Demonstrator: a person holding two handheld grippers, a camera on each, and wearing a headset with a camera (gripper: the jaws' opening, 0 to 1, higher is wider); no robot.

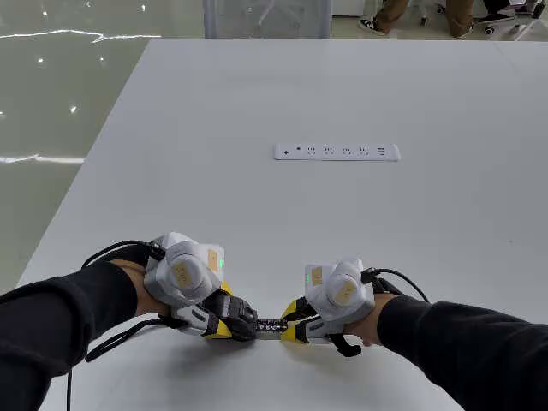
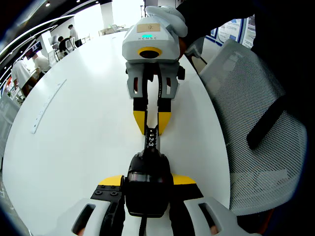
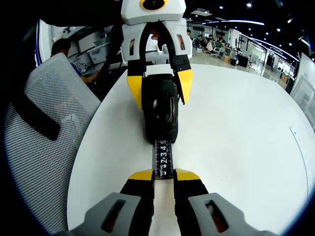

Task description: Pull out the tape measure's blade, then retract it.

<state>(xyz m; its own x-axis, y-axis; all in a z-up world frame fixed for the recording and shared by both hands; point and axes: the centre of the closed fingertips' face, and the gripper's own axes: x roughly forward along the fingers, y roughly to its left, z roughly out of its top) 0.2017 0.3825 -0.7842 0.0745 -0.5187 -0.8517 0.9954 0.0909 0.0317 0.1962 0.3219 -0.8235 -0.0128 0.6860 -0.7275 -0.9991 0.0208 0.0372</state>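
— Both facing each other, low over the table (image 1: 257,103)?
— Yes. My left gripper (image 2: 146,180) clamps the tape measure (image 2: 147,194); my right gripper (image 3: 164,175) pinches its blade (image 3: 163,156). Power strip (image 1: 336,151) well beyond.

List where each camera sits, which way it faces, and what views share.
Head view: on the headset, facing forward and down over the table; both sleeves, left gripper and right gripper show.
Left gripper view: on the left gripper, looking along its jaws, shut on the tape measure, at the right gripper.
Right gripper view: on the right gripper, looking the opposite way; its jaws pinch the blade.
Shared: all three show both grippers and the tape measure.
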